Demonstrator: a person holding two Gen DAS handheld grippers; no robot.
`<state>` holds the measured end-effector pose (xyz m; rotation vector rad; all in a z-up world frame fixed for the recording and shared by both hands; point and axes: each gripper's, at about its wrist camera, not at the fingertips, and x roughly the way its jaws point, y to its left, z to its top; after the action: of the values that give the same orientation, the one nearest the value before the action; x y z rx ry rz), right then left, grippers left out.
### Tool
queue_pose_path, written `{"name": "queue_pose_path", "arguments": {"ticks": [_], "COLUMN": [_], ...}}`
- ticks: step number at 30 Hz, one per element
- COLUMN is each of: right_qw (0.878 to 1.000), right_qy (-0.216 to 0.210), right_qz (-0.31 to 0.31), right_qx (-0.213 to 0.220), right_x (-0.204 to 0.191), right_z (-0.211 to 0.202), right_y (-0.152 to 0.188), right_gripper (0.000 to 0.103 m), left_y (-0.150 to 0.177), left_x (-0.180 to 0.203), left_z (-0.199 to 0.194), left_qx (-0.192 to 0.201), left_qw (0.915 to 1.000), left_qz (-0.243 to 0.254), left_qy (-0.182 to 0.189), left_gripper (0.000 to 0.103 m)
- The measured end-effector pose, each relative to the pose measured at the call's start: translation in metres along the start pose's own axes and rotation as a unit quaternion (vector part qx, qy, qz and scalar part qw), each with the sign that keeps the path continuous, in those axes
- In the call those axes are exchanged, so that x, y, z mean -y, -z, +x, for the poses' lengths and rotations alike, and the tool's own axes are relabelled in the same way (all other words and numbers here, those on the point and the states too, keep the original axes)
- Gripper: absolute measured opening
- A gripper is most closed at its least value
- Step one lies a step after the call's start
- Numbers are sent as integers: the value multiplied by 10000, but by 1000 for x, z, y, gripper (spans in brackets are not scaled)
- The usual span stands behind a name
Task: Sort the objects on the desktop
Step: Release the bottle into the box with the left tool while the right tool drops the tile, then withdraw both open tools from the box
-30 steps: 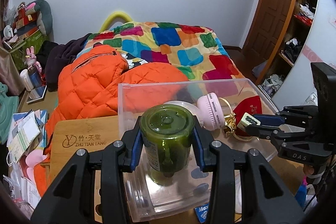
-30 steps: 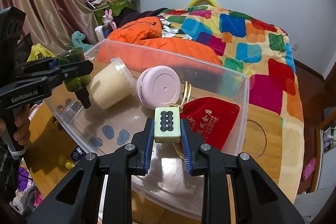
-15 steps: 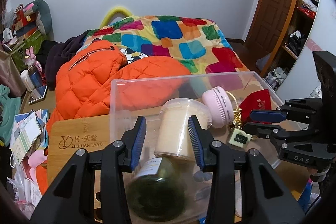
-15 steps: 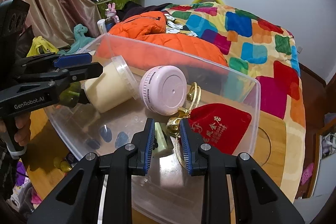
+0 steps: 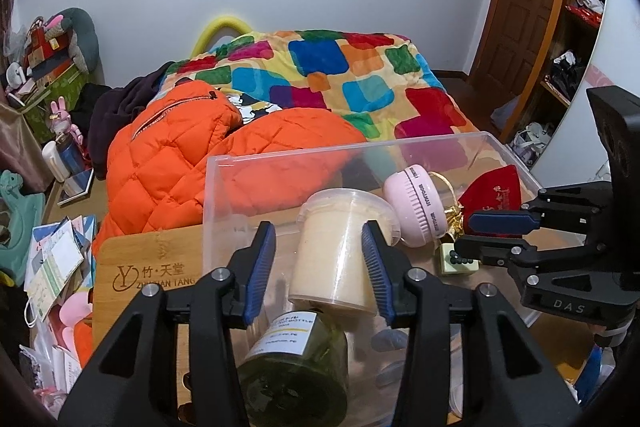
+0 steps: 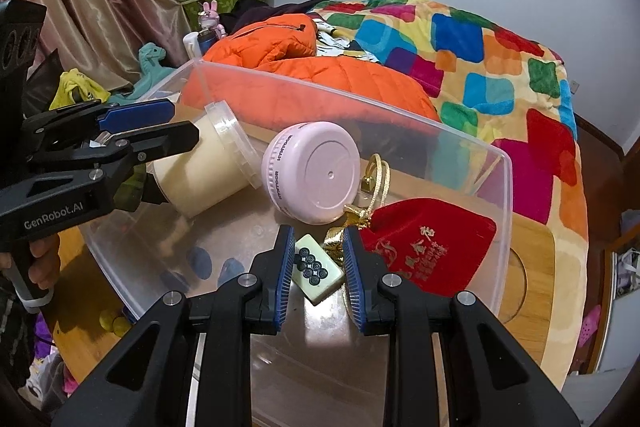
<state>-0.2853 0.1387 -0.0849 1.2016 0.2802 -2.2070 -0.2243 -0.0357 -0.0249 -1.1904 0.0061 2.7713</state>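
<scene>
Left tool [image 5: 318,269]: spread wide and gripping nothing, poised over the near end of the clear bin [image 5: 304,157]; the cream tub [image 5: 340,247] shows between its fingers but, as far as this view tells, lies beyond them untouched.
Right tool [image 6: 316,267]: also parted, with the mahjong tile [image 6: 318,273] lying loose on the bin floor between the blue pads; whether either pad brushes the tile is hard to say from this angle.
Green jar [image 5: 294,367]: on its side in the bin, just under the left tool and touching the base of the cream tub.
Other bin contents: pink round case [image 6: 316,173] leaning beside the tub, red pouch [image 6: 428,241] with gold cord to the right of the tile.
Bin position: on the wooden surface [image 5: 148,267], in front of the bed [image 5: 340,67].
Step in hand: both drops appear finished, since jar and tile sit inside the bin and neither is held.
Next move: lift each tool straight up clear of the bin wall, then look to the surface for any item not yet sorted.
Care needed: the right tool must rise without nudging the tile or snagging the cord.
</scene>
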Motion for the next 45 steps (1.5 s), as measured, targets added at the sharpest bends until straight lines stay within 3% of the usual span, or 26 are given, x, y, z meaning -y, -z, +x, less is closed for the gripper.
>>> {"name": "queue_pose_path", "arguments": {"ticks": [5,10,17,19,24,27,30,35,45], "right_qw": [9999,9996,9993,9989,9977,9974,9969,9962,9925], "right_qy": [43,124,179,250,387,449,490,620,824], "right_qz": [-49,-140,-192,-206,-268,-254,-215,-117,-21], "right_qx": [79,190,283,340,488,511,584,596,901], "right_x": [-4,-10,-18,-20,-26,-28,-29,-30,-41], "right_z": [-3,-10,-20,-24,-37,-43,-50,-59,-87], "right_y": [0,-1,1,1,3,6,10,19,45], "right_gripper": [26,42,46,55,63,72,79,81,88], "left_y": [0,-1,0,0,-1,0,2,7,25], "left_x": [2,-2,4,5,6,7,9,13,23], "left_z": [-1,-6,-15,-18,-28,-35,-42,-52,-74], "left_qx": [10,53,138,165,227,269,331,353,436], "left_qw": [10000,10000,9998,9997,9996,9994,9990,9988,9974], "left_qz": [44,-20,139,146,145,135,176,178,299], "left_qy": [-9,-14,-70,-79,-98,-173,-252,-297,-492], "left_gripper": [52,62,63,63,65,81,89,95,97]}}
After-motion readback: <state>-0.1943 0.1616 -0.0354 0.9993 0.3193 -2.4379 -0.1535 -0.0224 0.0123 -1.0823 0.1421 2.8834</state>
